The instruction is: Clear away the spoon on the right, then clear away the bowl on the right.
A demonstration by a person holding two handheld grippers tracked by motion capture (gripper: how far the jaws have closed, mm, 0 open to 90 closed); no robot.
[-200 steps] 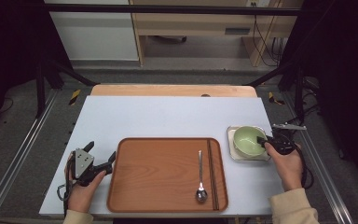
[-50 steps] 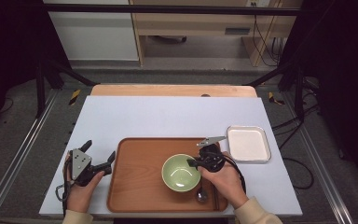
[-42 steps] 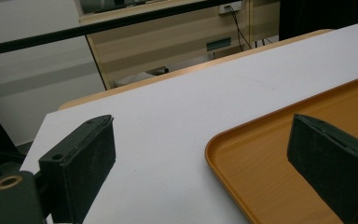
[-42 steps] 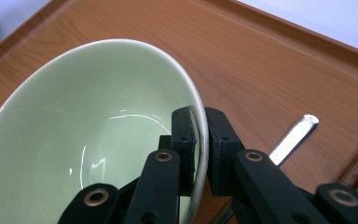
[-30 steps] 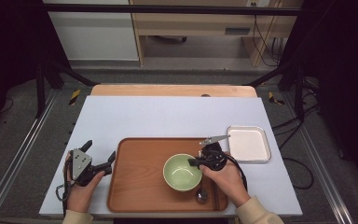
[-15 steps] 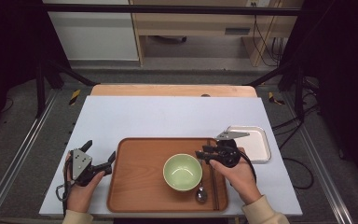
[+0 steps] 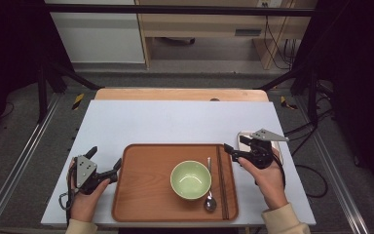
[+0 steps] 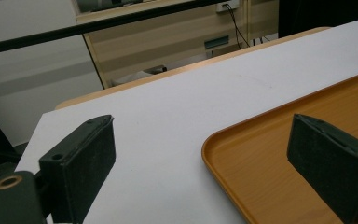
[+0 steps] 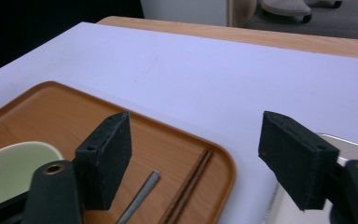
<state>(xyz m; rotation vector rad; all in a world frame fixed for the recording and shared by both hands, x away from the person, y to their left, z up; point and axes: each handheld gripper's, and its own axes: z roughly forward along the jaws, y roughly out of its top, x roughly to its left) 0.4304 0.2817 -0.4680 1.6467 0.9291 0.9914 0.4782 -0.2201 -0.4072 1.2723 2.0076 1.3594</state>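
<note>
high view: green bowl (image 7: 190, 179) sits on the wooden tray (image 7: 141, 204) beside spoon (image 7: 209, 201) and chopsticks (image 7: 222, 180), so placing looks done; right gripper (image 7: 234, 150) has just been opening, nothing between its jaws

left gripper view: left gripper (image 8: 205, 163) released, empty

right gripper view: white dish (image 9: 349, 148) off-tray, possibly left

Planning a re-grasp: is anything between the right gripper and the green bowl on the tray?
Yes. The chopsticks and spoon lie on the tray between the open right gripper and the bowl.
</note>
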